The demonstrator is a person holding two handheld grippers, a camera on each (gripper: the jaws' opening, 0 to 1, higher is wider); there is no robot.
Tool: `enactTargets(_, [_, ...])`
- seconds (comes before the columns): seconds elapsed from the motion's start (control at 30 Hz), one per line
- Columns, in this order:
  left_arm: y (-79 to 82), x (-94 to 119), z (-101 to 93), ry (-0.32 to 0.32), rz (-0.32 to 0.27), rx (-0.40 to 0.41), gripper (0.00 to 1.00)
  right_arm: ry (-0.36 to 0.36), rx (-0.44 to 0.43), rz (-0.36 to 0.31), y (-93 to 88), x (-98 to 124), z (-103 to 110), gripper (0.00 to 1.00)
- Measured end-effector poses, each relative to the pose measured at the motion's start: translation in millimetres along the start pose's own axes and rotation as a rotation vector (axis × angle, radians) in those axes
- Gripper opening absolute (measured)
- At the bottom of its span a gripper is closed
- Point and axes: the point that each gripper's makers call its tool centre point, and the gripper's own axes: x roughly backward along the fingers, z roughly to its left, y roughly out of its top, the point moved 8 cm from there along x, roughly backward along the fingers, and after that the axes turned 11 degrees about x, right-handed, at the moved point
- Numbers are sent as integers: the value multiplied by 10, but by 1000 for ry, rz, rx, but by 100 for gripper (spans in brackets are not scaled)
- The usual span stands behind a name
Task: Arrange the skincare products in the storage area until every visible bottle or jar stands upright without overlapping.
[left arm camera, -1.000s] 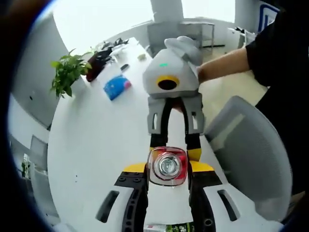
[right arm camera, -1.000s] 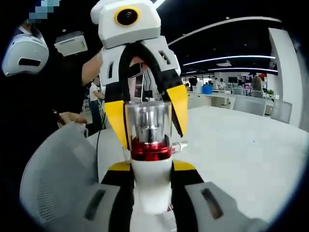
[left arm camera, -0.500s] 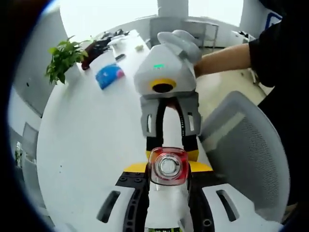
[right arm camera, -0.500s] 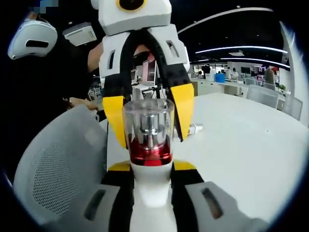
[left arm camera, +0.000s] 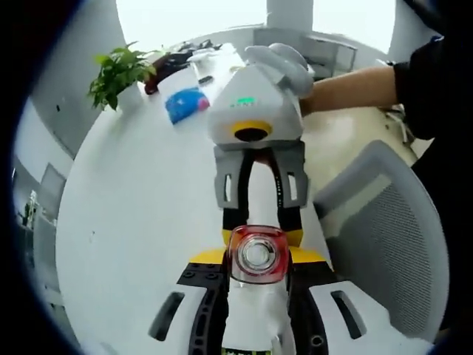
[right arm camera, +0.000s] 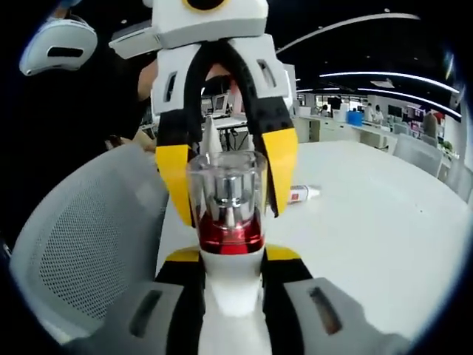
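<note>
A white bottle with a red collar and a clear cap is held in the air between the two grippers. My right gripper is shut on its white body. The cap points at my left gripper, whose yellow fingertips lie against the cap's two sides. In the left gripper view the cap faces the camera end-on between my left gripper tips, with the right gripper right behind it. A small white tube with a red band lies flat on the white table.
A grey mesh chair stands close at the table's edge, also seen as the chair. On the far end of the table are a potted plant and a blue pack. A person's arm holds the right gripper.
Both views have shifted with the hands and the background has slid. The tube on the table has come more into sight. The hold on the bottle looks the same.
</note>
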Motion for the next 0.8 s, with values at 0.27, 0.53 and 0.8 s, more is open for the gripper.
enactTargets(0.27, [-3,25,10,30,-24,33,26,-40,-47,-179,169,-31,-91,33])
enactTargets(0.53, [-22,16,-2,49,-41,86,26,-121,-58,-31,16,212,19,35])
enactTargets(0.8, [-29,19,-29,86,-59,152,25,-235,-153,75,-153,304,142,29])
